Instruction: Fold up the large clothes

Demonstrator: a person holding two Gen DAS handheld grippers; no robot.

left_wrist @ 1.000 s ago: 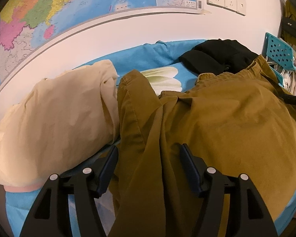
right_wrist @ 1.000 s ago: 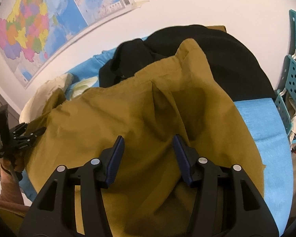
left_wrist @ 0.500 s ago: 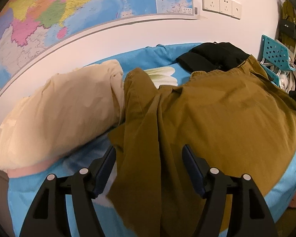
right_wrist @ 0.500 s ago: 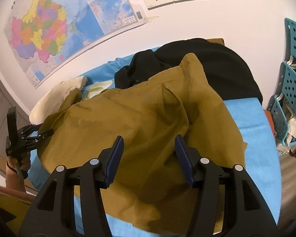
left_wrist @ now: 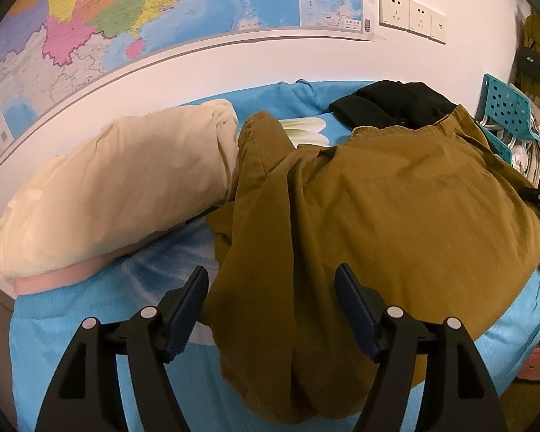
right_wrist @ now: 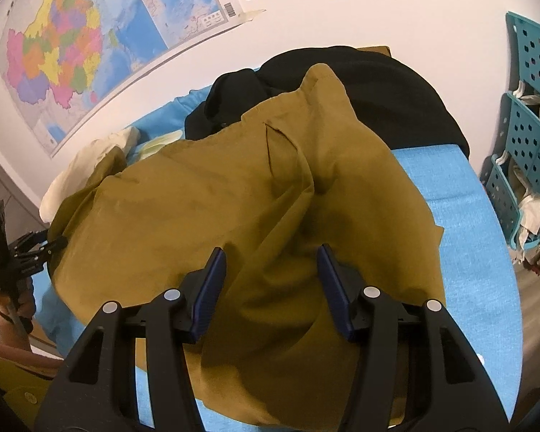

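A large mustard-brown garment [left_wrist: 396,216] lies rumpled across the blue bed cover [left_wrist: 72,324]; it also shows in the right wrist view [right_wrist: 216,198]. My left gripper [left_wrist: 271,288] is open, jaws wide apart, hovering above the garment's near left edge. My right gripper [right_wrist: 271,270] is open above the garment's near right part. Neither holds cloth. The left gripper also appears at the far left of the right wrist view [right_wrist: 36,248].
A cream garment [left_wrist: 118,180] lies to the left by the wall. A black garment [left_wrist: 388,104] lies at the back, partly under the brown one [right_wrist: 396,82]. A teal perforated rack [right_wrist: 529,126] stands to the right. A wall map [left_wrist: 126,10] and sockets [left_wrist: 410,14] are behind.
Both grippers have drawn back and risen from the garment, so more of the blue cover shows in front. Both stay open. The garment lies still.
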